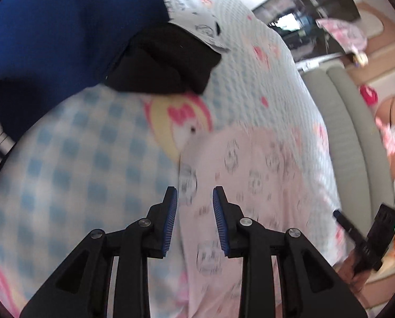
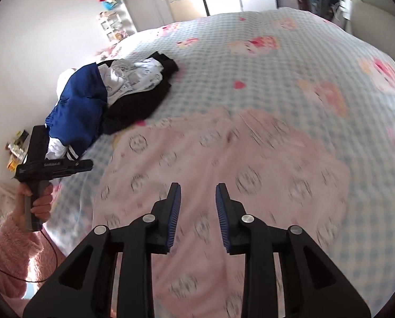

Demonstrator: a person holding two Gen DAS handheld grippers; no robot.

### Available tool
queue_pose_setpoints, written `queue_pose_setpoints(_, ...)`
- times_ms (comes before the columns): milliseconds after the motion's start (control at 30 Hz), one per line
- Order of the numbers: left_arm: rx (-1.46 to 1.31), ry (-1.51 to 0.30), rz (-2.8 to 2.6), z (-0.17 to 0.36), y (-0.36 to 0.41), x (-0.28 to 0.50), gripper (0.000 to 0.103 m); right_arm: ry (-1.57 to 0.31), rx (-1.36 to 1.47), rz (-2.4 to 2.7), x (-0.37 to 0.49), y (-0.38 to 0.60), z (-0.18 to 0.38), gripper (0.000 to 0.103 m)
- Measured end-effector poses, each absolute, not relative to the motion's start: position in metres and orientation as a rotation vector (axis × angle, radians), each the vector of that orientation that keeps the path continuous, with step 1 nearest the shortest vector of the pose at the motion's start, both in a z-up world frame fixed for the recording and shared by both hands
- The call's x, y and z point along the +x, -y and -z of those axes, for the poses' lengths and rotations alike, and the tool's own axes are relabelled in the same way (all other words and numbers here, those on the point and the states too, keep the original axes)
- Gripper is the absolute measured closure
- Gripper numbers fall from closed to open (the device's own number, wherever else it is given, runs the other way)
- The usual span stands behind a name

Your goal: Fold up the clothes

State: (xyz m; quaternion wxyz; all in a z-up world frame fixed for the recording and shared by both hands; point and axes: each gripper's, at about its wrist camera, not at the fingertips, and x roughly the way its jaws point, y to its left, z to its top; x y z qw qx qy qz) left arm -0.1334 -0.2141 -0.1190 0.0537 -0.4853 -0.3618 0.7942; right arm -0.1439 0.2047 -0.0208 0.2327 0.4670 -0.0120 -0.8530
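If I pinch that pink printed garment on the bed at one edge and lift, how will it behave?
The pink garment will probably drape and sag rather than hold its shape: it lies flat and follows the checked bedspread. It looks thin, so likely light. Since it is spread wide, one pinch would probably drag the rest along, bunching it.

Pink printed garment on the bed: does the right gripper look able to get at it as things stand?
Probably yes. The right gripper hangs over the pink printed garment with its fingers apart and nothing between them, and nothing lies on that stretch of cloth. The pile of clothes sits well aside.
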Motion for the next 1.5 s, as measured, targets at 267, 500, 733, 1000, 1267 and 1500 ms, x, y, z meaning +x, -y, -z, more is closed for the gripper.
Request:
queue_pose_setpoints(267, -1.542, 1.021, -2.387, 0.146, 0.194, -0.197, 0.076, 0.035, 1.378, 2.145, -0.210, -0.114, 0.079, 0.076)
queue_pose_setpoints(500, -1.499, 0.662, -2.347, 0.133, 0.131, -0.179, 0.076, 0.122, 1.357, 2.104, -0.241, -0.074, 0.095, 0.074)
queue_pose_setpoints(733, -1.460, 0.541, -2.377, 0.120, 0.116, -0.164, 0.073, 0.018, 1.427, 2.115, -0.245, -0.052, 0.122, 0.069)
queue_pose_setpoints(1000, -1.504, 1.110, -2.211, 0.169, 0.161, -0.195, 0.062, 0.081, 1.489, 2.160, -0.239, -0.086, 0.135, 0.075)
queue_pose_setpoints(1267, -1.430, 1.440, -2.165, 0.179, 0.184, -0.196, 0.061, 0.177, 1.427, 2.337, -0.277, -0.133, 0.108, 0.074)
queue_pose_setpoints(1500, -1.513, 1.329, -2.250, 0.174, 0.171, -0.203, 0.072, 0.111, 1.544, 2.368, -0.311, -0.149, 0.132, 0.066)
